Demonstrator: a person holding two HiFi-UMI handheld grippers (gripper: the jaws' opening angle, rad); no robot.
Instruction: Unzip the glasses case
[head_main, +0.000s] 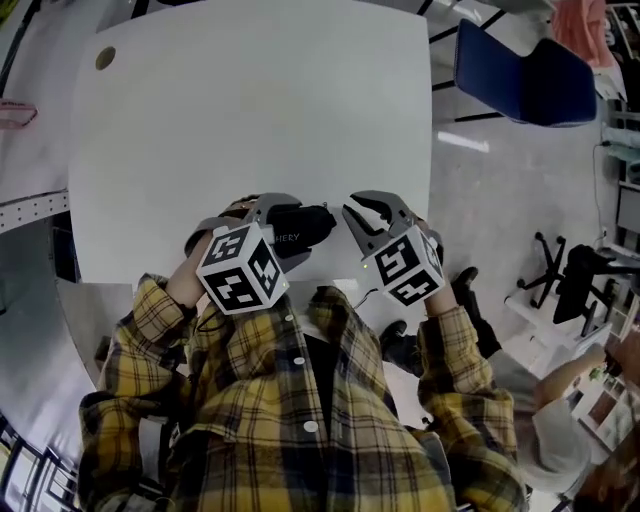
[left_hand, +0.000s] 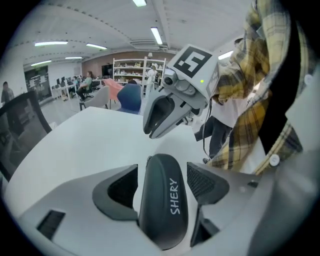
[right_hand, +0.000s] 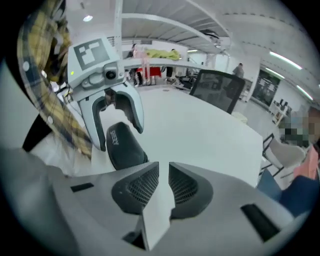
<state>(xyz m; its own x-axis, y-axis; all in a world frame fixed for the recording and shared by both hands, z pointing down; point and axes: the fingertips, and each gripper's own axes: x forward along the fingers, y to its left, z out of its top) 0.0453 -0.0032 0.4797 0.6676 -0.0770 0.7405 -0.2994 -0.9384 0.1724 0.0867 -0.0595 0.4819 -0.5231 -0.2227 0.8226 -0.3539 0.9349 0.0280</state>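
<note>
A black glasses case (left_hand: 162, 210) with "SHERY" in white print lies near the front edge of the white table (head_main: 250, 110). My left gripper (left_hand: 162, 167) is shut on it, one pad on each long side. In the head view the case (head_main: 310, 225) sticks out to the right of that gripper. My right gripper (head_main: 350, 212) hovers just right of the case's free end with its jaws together and nothing between them. In the right gripper view the case (right_hand: 122, 145) sits ahead and to the left of the right gripper (right_hand: 164, 172). The zipper pull is not visible.
The table has a round cable hole (head_main: 105, 57) at its far left corner. A blue chair (head_main: 525, 70) stands beyond the right edge, and a black chair base (head_main: 570, 270) is on the floor at right. Another person (head_main: 590, 390) is at lower right.
</note>
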